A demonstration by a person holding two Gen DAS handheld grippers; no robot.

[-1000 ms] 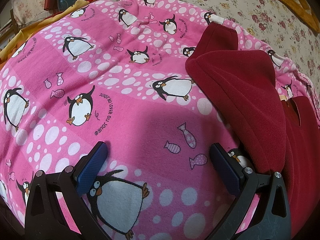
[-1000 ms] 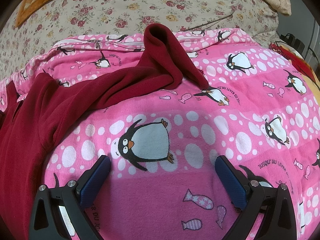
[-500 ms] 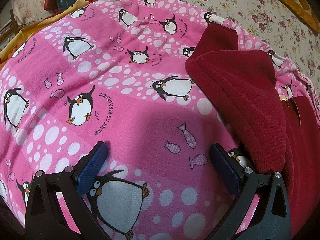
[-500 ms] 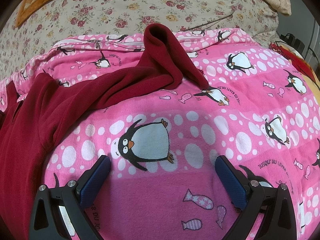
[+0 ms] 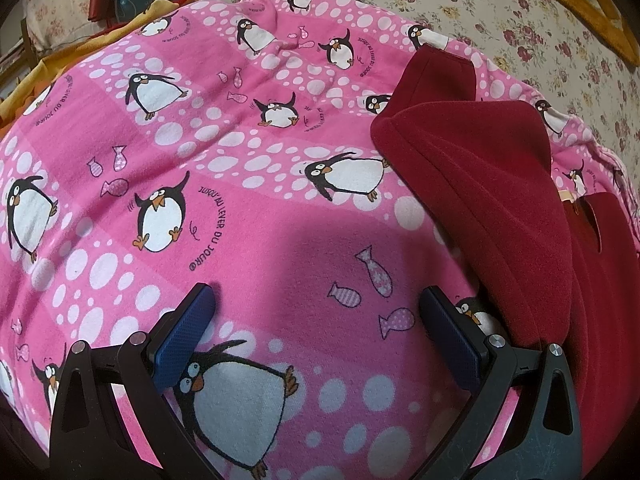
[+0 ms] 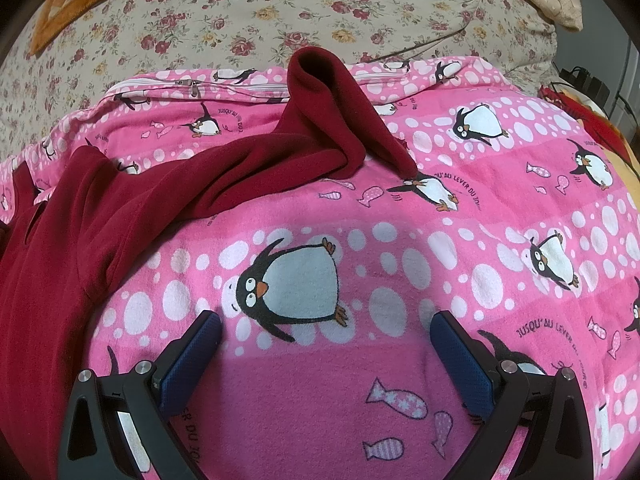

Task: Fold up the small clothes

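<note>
Garment (image 5: 492, 184) dark red, apparently fleece, on penguin blanket (image 5: 248, 208) | left tool (image 5: 316, 320), right tool (image 6: 326, 342) agape, empty

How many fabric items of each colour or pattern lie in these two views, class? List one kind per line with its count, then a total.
Dark red garment: 1
Pink penguin-print blanket: 1
Floral bedsheet: 1
Total: 3
Both pairs of jaws stand open and hold nothing.

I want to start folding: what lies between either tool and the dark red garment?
Nothing visible. Only bare pink penguin blanket lies between the open right tool and the dark red garment; the open left tool sits beside its sleeve.
</note>
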